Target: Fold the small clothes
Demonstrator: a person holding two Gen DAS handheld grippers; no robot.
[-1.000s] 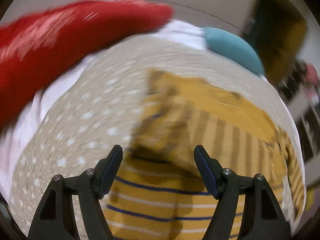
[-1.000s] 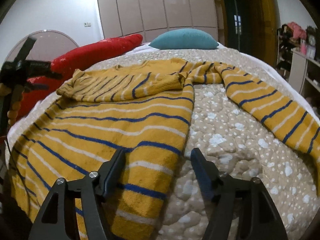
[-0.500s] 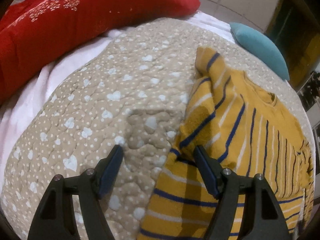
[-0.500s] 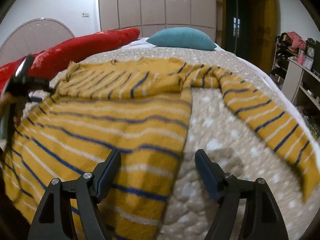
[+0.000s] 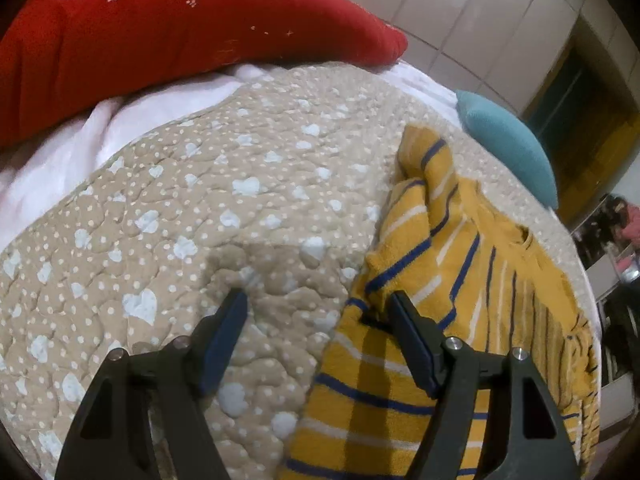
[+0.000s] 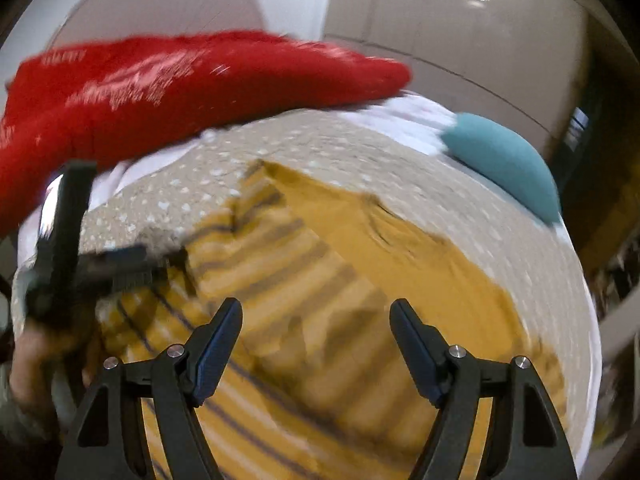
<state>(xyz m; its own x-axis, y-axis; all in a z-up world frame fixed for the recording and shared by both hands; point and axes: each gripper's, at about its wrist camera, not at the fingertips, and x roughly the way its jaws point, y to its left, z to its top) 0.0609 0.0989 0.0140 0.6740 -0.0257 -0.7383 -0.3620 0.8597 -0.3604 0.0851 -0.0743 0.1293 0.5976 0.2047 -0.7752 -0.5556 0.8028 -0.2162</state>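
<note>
Covering the bed: a beige quilt (image 5: 224,216) dotted with white hearts, white sheet (image 5: 80,148) showing along its left edge. Backed by a long red pillow (image 5: 168,32) on that left edge and a teal pillow (image 5: 508,144) at the head edge, pale wardrobe doors (image 5: 480,28) behind, dark doorway beside them.

Lying across the quilt: the yellow sweater (image 5: 460,280) with blue and white stripes, one sleeve folded over the body, its cuff pointing toward the head edge.

Hovering low at the sweater's left border: left gripper (image 5: 316,340), jaws spread wide, nothing between them, right finger over knit, left finger over bare quilt. Barely shifted from half a second ago, just a touch closer to the fabric.

Swinging hard now: right gripper (image 6: 316,344), jaws wide apart and carrying nothing, picture smeared by motion. Turned away from the foot-edge view of half a second ago, now facing the red pillow and looking across the sweater's body. Glimpsed at far left of that view: the other gripper, blurred.

Open quilt to the left of the sweater, all the way to the sheet.
</note>
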